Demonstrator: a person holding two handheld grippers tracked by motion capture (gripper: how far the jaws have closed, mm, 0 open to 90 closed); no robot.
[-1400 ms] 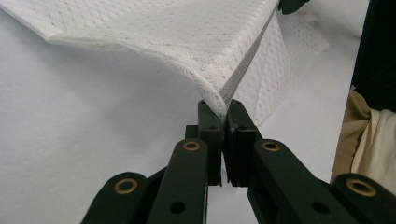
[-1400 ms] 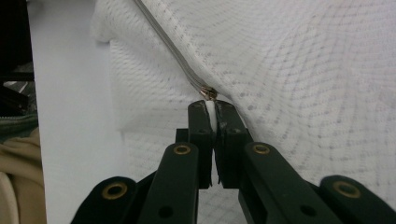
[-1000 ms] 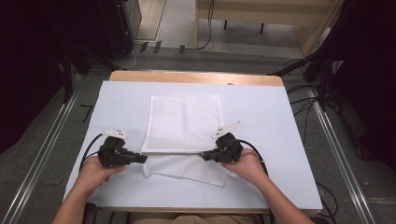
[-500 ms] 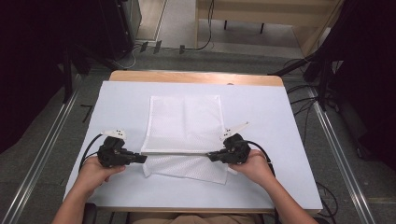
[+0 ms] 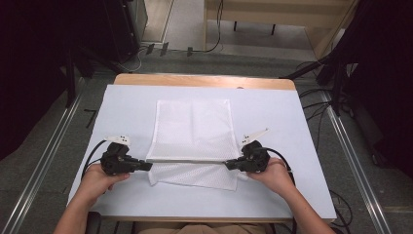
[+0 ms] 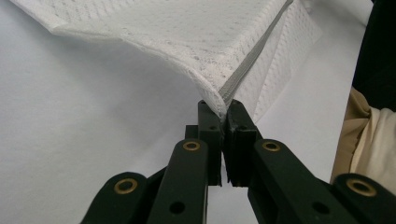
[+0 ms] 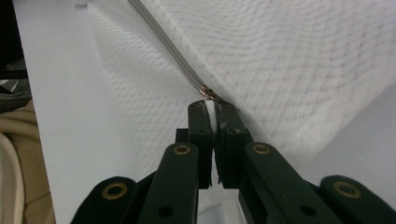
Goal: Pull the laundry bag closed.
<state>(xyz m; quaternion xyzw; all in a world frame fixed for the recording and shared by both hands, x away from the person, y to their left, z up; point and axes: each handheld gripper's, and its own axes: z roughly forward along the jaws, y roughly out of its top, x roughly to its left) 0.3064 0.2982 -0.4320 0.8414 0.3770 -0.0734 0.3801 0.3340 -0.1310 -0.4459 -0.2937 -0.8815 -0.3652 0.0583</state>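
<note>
Two tools [image 5: 148,166] [image 5: 227,165], one mesh bag [image 5: 193,129]

1. The mesh bag [image 5: 193,131] is white, woven in a fine honeycomb net pattern.
2. Its zipper [image 6: 252,63] is a pale grey strip, with a small coppery metal end [image 7: 206,92].
3. The worktop [image 5: 302,146] has a plain pale bluish-white cover; its far edge [image 5: 204,80] is light brown wood.
4. The left gripper [image 5: 146,166] and right gripper [image 5: 229,165] are black, with brass-coloured rivets on the fingers [image 6: 210,135].
5. Each gripper carries a whitish-grey plate on top.
6. The floor is speckled grey.
</note>
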